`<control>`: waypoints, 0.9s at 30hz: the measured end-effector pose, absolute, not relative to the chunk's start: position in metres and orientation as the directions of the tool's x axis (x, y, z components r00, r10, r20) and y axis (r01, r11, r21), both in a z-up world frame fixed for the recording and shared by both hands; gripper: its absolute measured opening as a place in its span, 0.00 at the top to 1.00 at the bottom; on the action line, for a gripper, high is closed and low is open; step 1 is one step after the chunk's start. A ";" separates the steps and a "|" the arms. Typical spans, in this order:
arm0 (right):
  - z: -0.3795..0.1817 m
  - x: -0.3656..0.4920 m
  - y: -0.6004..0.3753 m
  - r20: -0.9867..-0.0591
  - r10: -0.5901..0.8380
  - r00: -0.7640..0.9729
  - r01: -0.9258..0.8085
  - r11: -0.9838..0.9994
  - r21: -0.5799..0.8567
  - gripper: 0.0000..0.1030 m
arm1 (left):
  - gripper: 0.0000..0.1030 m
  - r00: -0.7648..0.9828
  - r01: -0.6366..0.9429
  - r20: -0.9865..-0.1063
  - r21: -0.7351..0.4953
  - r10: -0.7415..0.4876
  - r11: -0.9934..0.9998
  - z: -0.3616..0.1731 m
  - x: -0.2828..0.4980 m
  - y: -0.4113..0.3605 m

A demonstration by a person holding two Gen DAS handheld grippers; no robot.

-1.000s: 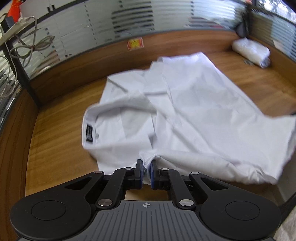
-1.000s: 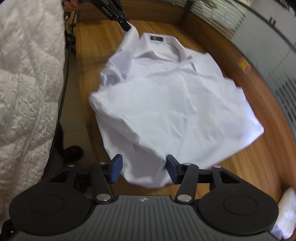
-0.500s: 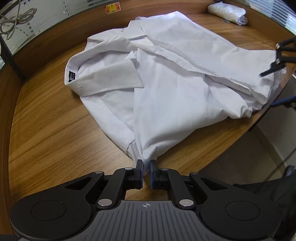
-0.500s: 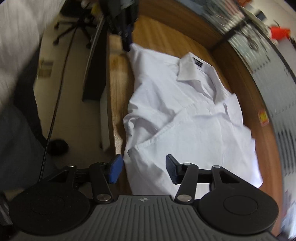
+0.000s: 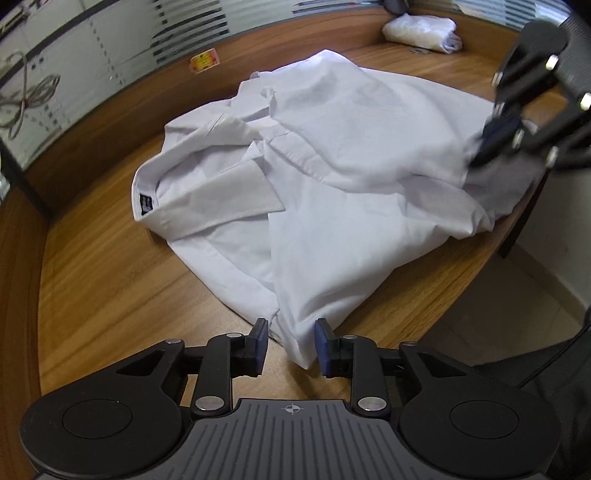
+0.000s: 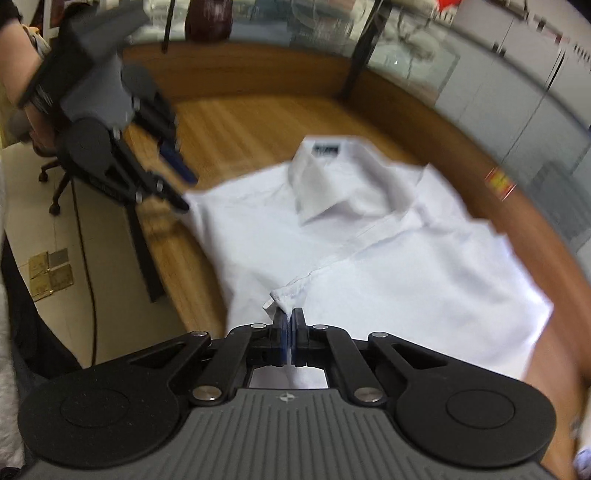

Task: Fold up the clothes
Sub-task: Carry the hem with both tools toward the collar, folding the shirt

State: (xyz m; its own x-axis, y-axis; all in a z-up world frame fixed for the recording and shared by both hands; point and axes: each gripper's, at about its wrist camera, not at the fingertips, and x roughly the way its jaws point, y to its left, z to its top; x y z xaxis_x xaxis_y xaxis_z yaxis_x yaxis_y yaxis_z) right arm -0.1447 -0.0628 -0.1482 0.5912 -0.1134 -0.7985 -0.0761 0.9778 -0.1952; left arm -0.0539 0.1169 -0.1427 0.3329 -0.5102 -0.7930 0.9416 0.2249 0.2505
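A curved wooden desk runs along a frosted glass partition, and a white shirt lies rumpled across it, its collar with a dark label turned toward the desk's far left, its lower end spilling over the near edge. The left gripper sits low at the desk's near edge with its blue-padded fingers spread apart, a fold of the shirt lying loose between them, not squeezed. The right gripper has its fingers pressed together on a corner of the shirt's hem by the front placket, the cloth pinched just ahead of the pads; from the left wrist view it appears blurred at the shirt's right end. A bundle of white cloth rests well apart at the back of the desk, and an orange sticker marks the wooden wall.
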 end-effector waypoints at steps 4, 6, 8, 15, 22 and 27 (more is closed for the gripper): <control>-0.172 -0.143 -0.061 -0.825 -0.104 0.556 -0.085 0.980 -0.181 0.92 | 0.64 0.328 0.945 -0.796 0.278 -0.508 0.174 -0.148 -0.057 0.113; -0.165 -0.147 -0.059 -0.816 -0.105 0.568 -0.087 0.979 -0.186 0.71 | 0.64 0.320 0.947 -0.802 0.279 -0.504 0.157 -0.152 -0.058 0.111; -0.157 -0.157 -0.057 -0.796 -0.109 0.595 -0.092 0.975 -0.203 0.47 | 0.64 0.311 0.950 -0.809 0.271 -0.498 0.154 -0.156 -0.056 0.109; -0.159 -0.181 -0.054 -0.808 -0.152 0.569 -0.071 0.970 -0.233 0.38 | 0.90 0.313 0.949 -0.775 0.232 -0.550 0.214 -0.143 -0.051 0.106; -0.181 -0.175 -0.027 -0.745 -0.312 0.589 -0.012 0.919 -0.395 0.38 | 0.91 0.322 0.942 -0.721 0.177 -0.614 0.286 -0.108 -0.045 0.099; -0.195 -0.175 -0.026 -0.697 -0.430 0.574 0.038 0.864 -0.502 0.42 | 0.92 0.332 0.935 -0.697 0.157 -0.635 0.316 -0.089 -0.042 0.091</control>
State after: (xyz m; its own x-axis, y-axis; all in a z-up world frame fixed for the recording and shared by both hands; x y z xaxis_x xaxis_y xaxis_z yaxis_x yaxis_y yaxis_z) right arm -0.1745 -0.0262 -0.1955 0.5736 -0.4300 -0.6972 0.0378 0.8641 -0.5019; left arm -0.0424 0.0910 -0.0892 0.3322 -0.6352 -0.6972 0.9354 0.3165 0.1574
